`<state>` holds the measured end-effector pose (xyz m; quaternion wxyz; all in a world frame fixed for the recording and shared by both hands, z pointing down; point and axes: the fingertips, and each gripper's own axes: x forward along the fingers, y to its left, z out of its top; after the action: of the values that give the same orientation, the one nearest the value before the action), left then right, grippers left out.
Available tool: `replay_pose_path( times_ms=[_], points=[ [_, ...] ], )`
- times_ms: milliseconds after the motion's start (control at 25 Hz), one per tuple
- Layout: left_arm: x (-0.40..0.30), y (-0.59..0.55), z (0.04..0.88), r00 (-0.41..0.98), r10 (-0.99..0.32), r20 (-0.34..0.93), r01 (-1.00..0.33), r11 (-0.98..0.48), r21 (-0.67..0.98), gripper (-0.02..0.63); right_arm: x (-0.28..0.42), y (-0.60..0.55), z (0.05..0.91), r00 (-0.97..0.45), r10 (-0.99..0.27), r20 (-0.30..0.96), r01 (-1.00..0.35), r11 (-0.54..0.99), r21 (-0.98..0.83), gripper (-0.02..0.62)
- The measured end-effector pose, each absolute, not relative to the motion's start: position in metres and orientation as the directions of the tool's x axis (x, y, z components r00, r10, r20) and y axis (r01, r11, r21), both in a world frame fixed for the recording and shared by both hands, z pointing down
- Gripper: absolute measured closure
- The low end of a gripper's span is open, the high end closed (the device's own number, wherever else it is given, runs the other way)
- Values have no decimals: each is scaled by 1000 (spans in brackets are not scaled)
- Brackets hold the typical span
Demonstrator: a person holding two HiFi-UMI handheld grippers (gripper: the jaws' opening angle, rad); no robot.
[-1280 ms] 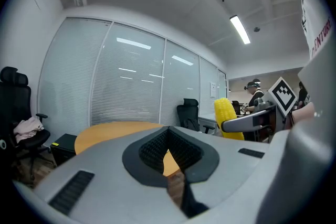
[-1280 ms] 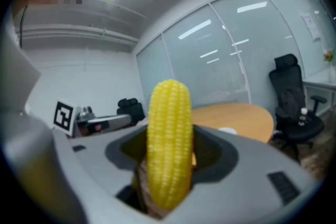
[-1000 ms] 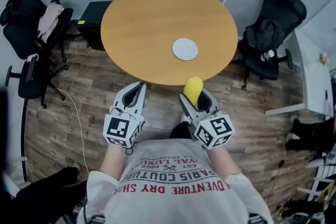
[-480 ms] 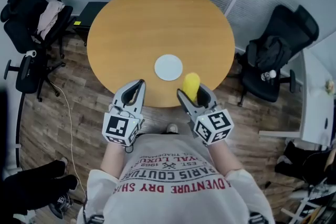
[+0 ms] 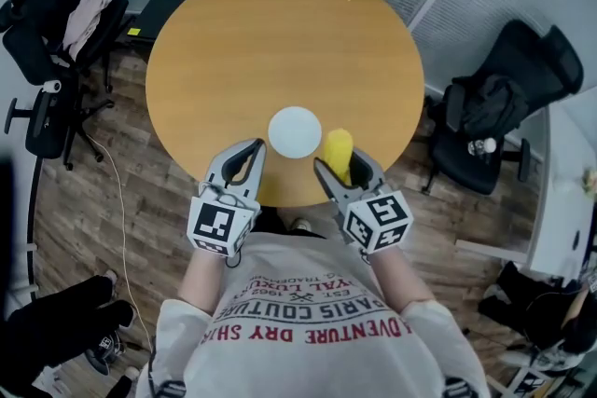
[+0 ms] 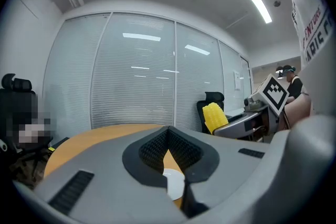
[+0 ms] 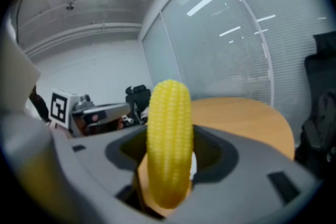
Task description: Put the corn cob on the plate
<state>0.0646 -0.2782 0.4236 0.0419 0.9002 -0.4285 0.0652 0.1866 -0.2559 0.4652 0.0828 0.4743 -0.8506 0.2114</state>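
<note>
A yellow corn cob (image 5: 338,152) (image 7: 169,144) (image 6: 214,115) stands upright in my right gripper (image 5: 341,165), which is shut on it over the near edge of the round wooden table (image 5: 280,33). The small white plate (image 5: 295,131) (image 6: 174,185) lies on the table just left of the cob, between the two grippers. My left gripper (image 5: 244,159) hovers at the table's near edge, left of the plate; its jaws are shut with nothing between them. In the right gripper view the cob hides most of the plate.
Black office chairs stand left (image 5: 56,23) and right (image 5: 508,98) of the table. A black box (image 5: 154,14) sits on the wood floor at the table's far left. Glass walls with blinds (image 6: 136,76) close the room behind the table.
Both grippers have come forward over the table's near edge. The corn cob now sits right beside the plate, still held in the right gripper.
</note>
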Motion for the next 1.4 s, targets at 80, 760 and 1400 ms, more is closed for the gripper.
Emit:
replay_pose_path(
  times_ms=[80, 760, 1400],
  points=[
    [62, -290, 432, 641, -752, 151, -764, -644, 41, 572, 183, -269, 476, -532, -764, 365, -845, 452, -285, 327],
    [23, -384, 489, 678, -698, 232, -731, -673, 114, 572, 144, -344, 619, -463, -579, 672, -879, 397, -264, 327],
    [5, -407, 531, 645, -698, 311, -762, -621, 183, 572, 129, -361, 702, -441, -394, 807, -874, 393, -286, 327]
  ],
)
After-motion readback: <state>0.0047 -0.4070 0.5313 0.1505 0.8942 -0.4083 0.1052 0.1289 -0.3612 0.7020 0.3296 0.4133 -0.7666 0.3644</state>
